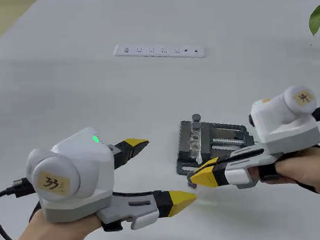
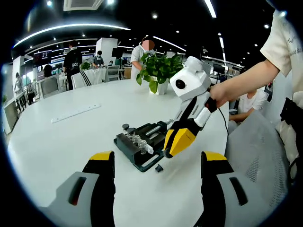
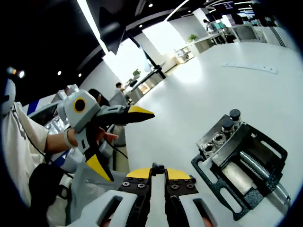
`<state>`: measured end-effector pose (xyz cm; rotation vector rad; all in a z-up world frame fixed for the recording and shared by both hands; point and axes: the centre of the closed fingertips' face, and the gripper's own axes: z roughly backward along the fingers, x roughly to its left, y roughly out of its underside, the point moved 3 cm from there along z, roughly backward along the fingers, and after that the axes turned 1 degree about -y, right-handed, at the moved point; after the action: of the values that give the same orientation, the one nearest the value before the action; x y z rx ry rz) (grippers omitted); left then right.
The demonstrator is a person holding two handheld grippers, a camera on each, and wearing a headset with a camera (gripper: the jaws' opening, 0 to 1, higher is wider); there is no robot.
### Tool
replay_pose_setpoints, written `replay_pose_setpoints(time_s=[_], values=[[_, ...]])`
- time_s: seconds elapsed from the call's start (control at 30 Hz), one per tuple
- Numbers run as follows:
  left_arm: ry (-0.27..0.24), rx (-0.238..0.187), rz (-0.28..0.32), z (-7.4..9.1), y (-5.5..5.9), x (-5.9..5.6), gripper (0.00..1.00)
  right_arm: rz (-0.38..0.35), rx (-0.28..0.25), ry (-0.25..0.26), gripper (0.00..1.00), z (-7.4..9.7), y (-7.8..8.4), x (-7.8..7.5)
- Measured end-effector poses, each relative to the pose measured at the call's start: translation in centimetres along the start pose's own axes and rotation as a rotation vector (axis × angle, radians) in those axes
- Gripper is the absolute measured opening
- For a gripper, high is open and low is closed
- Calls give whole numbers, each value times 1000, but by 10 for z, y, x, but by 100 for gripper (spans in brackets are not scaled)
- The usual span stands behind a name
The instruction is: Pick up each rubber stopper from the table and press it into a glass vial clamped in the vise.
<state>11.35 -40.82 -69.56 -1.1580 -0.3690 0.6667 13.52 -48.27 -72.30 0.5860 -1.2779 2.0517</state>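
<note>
Meanwhile, left gripper (image 2: 157, 158) jaws released, right gripper (image 1: 193, 179) jaws clenched by rubber stopper (image 2: 159, 168).

bright, even light, with fisheye bend at the rims

from my desk the head view is bright and flat. the matte white tabletop (image 1: 66, 93) reads pale, almost washed out. only soft, faint shadows lie beside the dark grey metal vise (image 1: 185, 163), and small glints show on the clear glass vials (image 1: 195, 142). in both gripper views the long white ceiling strip lights (image 2: 71, 27) flare against a dark ceiling. the tabletop glares white in the right gripper view. straight lines bow towards the edges, and the far room looks soft.
</note>
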Motion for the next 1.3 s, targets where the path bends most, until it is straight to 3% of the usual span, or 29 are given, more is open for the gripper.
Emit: replay_pose_setpoints(time_s=[0.23, 0.33, 0.53, 0.57, 0.83, 0.93, 1.3], values=[[40, -56, -113, -2, -31, -8, 55, -238, -160, -127, 5, 22, -29, 25], [53, -70, -122, -4, -40, -10, 48, -341, -208, -201, 5, 30, -37, 38], [89, -118, -119, -7, -56, -15, 32, -477, -256, -282, 4, 37, -42, 53], [97, -116, -113, -9, -57, -16, 29, -532, -255, -326, 4, 38, -42, 58], [162, -149, -86, -15, -64, -28, 14, -633, -289, -372, 4, 41, -38, 53], [193, -159, -76, -15, -66, -32, 6, -635, -278, -384, 4, 41, -36, 55], [255, -168, -98, -13, -65, -38, 6, -675, -237, -442, 4, 47, -27, 59]])
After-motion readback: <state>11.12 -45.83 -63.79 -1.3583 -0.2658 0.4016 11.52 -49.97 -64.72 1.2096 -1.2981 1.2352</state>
